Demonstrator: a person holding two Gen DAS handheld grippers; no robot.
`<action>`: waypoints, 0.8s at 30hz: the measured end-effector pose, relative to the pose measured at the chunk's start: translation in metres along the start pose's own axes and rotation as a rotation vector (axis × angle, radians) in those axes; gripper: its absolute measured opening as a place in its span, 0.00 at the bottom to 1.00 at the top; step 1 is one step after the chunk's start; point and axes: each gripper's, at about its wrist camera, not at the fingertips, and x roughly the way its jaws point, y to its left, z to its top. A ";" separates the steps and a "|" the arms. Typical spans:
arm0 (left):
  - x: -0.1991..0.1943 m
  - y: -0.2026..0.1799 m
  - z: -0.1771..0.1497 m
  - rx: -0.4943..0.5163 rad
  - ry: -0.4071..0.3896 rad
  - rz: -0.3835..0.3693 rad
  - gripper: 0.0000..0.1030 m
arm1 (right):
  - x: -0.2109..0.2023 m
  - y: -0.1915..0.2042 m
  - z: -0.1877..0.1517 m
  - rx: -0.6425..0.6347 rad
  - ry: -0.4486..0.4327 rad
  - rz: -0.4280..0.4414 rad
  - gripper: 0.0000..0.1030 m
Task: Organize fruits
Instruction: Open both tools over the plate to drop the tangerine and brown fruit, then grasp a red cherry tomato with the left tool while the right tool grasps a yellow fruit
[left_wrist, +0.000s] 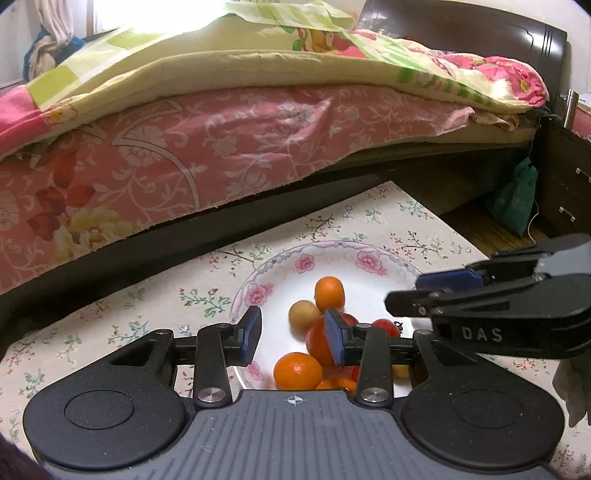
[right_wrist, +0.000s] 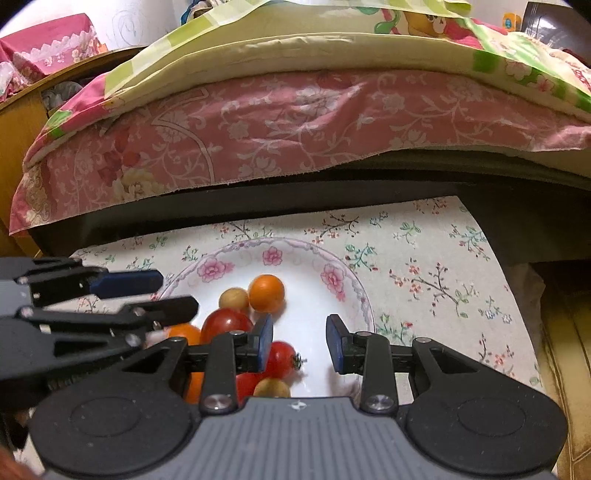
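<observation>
1. I've got both grippers hovering over the floral plate (left_wrist: 258, 291), which sits on a flower-print cloth (right_wrist: 424, 258) beside the bed (left_wrist: 221, 147).
2. My left gripper (left_wrist: 293, 338) has its jaws parted, nothing between the blue pads (left_wrist: 334, 338); bare white plate shows in the gap.
3. Just past its right pad sits a big red tomato (left_wrist: 316, 339), with an orange fruit (left_wrist: 298, 370) in front of it, nearer the camera, touching it.
4. Farther back on the plate, a second orange fruit (left_wrist: 329, 292) leans against a tan round fruit (left_wrist: 303, 315).
5. My right gripper (right_wrist: 300, 343) is spread wide too, gripping nothing, its pads over the white of the plate.
6. Right behind its left pad there's a small red tomato with a stem (right_wrist: 282, 360), and below that a yellowish fruit (right_wrist: 271, 387), partly hidden by the gripper body.
7. In the right wrist view, the left gripper comes in from the left edge, blurred, above the plate's rim.
8. All the fruit I can see is clustered together on the plate, in its near half.
9. A green bag (left_wrist: 511, 201) leans by the dark nightstand (left_wrist: 565, 177).
</observation>
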 end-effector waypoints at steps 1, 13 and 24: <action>-0.003 0.000 0.000 -0.001 -0.001 0.001 0.46 | -0.004 0.000 -0.002 0.000 0.000 -0.001 0.31; -0.050 0.002 -0.020 -0.016 0.031 -0.012 0.51 | -0.052 0.027 -0.035 0.030 0.003 0.048 0.32; -0.065 0.006 -0.040 -0.026 0.080 -0.046 0.54 | -0.032 0.053 -0.073 -0.023 0.127 0.067 0.32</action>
